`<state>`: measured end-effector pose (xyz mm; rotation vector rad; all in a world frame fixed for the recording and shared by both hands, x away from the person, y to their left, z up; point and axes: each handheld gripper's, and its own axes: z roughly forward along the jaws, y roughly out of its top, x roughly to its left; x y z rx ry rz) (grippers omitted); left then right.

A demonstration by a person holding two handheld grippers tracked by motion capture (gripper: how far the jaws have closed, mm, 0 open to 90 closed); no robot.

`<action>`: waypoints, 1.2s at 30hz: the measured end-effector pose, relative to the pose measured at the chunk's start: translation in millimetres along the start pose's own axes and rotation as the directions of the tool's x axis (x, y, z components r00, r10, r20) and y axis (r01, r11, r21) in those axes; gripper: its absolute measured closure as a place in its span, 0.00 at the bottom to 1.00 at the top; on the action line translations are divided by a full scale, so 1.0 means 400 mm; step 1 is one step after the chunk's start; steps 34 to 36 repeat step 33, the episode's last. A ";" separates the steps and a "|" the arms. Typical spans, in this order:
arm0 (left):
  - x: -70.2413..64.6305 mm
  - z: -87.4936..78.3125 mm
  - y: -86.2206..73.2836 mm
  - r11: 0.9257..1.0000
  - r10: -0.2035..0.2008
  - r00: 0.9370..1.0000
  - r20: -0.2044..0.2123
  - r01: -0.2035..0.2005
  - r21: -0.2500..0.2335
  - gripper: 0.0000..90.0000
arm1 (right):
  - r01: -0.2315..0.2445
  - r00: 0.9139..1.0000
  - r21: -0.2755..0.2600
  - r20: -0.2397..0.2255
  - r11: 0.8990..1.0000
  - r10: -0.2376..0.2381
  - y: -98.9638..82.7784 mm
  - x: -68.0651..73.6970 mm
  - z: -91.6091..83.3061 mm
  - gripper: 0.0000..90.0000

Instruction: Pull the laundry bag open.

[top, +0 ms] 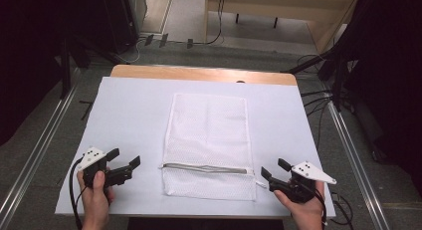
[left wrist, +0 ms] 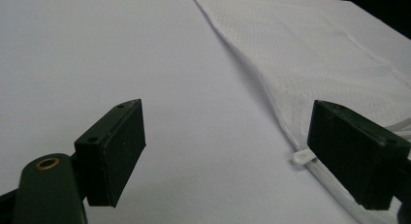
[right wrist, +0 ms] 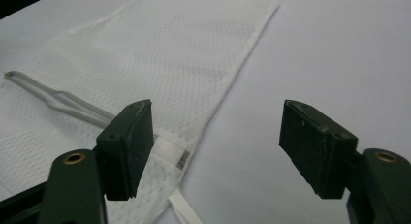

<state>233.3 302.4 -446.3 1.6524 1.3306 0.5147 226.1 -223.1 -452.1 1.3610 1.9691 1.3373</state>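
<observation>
White mesh bag [top: 208, 143] lay flat mid-table, its zipper [top: 204, 168] apparently shut near the near end. My left tool [top: 124, 163] and right tool [top: 271, 172] flanked it, both spread, pinching nothing. Whatever remained, I judged no grasp begun.

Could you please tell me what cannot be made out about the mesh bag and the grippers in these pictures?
- Mesh bag: whether it holds anything, high view; the white weave hides the inside.
- Zipper: its slider, high view; too small to place.
- Bag's near left corner, left gripper view: hidden by the left gripper's own jaw.
- Zipper's end, right gripper view: hidden behind the right gripper's jaw.
</observation>
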 end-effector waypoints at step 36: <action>0.098 -0.068 0.010 0.998 -0.033 0.999 -0.043 0.030 -0.063 0.16 | -0.069 0.975 -0.025 0.211 0.997 0.073 -0.025 -0.180 -0.049 0.15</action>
